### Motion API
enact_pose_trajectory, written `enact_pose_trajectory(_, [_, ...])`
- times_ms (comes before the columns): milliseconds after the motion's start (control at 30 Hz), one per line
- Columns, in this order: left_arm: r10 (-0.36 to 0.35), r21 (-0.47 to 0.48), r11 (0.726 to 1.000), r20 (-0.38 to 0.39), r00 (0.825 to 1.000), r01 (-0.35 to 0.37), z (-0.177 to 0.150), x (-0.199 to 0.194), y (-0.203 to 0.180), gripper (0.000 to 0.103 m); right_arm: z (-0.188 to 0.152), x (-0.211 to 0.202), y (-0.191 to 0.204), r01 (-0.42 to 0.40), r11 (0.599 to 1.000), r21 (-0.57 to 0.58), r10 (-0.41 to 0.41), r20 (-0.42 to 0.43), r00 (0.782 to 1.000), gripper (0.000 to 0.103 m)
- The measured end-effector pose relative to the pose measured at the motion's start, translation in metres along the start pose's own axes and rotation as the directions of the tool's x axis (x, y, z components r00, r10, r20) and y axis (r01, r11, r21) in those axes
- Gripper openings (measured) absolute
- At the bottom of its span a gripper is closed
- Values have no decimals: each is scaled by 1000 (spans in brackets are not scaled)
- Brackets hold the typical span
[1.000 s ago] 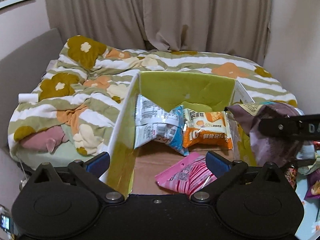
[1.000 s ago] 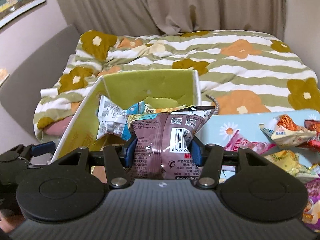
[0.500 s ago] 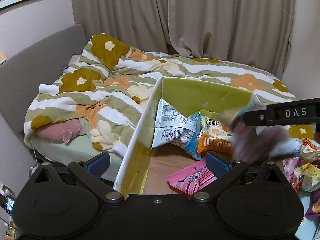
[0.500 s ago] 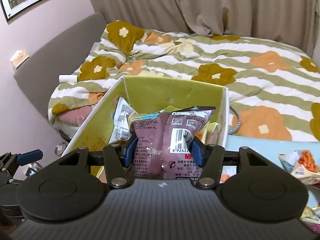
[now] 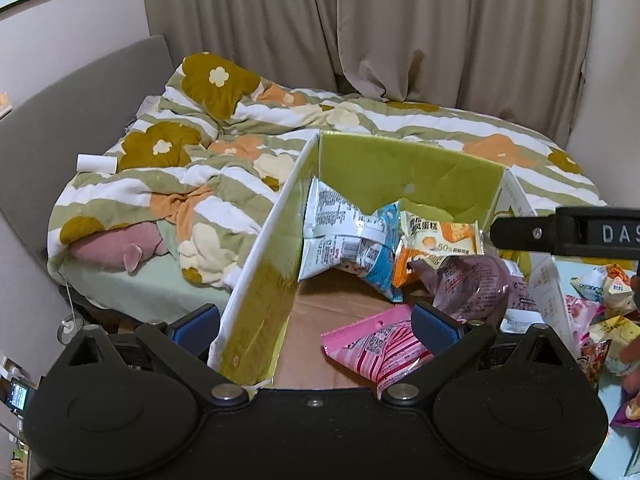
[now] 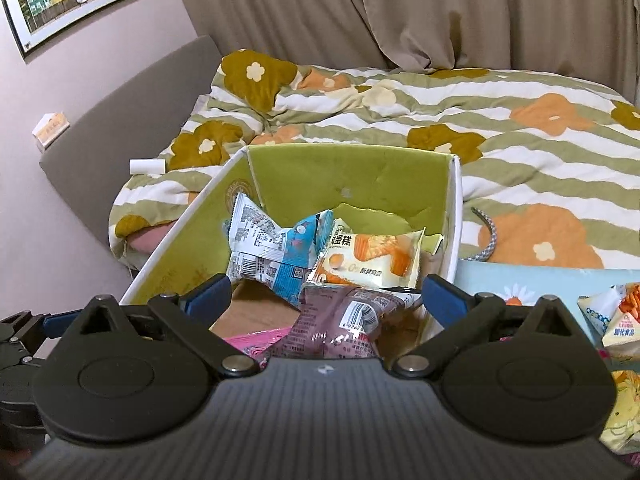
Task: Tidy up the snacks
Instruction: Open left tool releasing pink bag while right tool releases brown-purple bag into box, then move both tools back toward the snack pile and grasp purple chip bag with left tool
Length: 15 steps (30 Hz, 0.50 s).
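Black handheld grippers with blue pads

The left gripper point(image 5: 316, 326) has a smooth matte black body; the right gripper point(image 6: 326, 296) has a ribbed grey-black one — each with two round black discs, silver pivot screws and blue finger pads point(image 6: 442, 294); white letters "DAS" mark the right gripper's arm.

both grippers' fingers point(image 6: 208, 298) spread wide

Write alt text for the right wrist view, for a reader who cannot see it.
The right gripper, its jaws just opened wide, hangs over a green-lined cardboard box with a purple snack bag lying loose between them. Behind it in the box are a blue-and-white packet and an orange cake packet; a floral bed lies beyond.
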<state>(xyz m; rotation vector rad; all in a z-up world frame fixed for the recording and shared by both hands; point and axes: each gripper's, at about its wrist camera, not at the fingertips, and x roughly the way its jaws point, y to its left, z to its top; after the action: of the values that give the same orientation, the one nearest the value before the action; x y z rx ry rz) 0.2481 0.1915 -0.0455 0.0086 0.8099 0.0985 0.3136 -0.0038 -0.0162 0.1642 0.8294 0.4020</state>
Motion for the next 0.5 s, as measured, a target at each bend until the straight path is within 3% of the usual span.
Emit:
enact_pose_trajectory(133, [-2, 9, 1000, 31, 1000, 2, 3, -10, -1, 103, 0, -8, 6, -4, 1000, -21, 4, -1, 1000, 103])
enact_pose_trajectory(333, [-19, 23, 1000, 76, 997, 17, 6, -27, 1, 103, 0, -30, 21, 12, 997, -75, -7, 65, 998, 103])
enact_pose_trajectory(500, [-54, 46, 998, 112, 992, 50, 7, -44, 0, 103, 1, -49, 22, -6, 1000, -15, 7, 93, 996, 103])
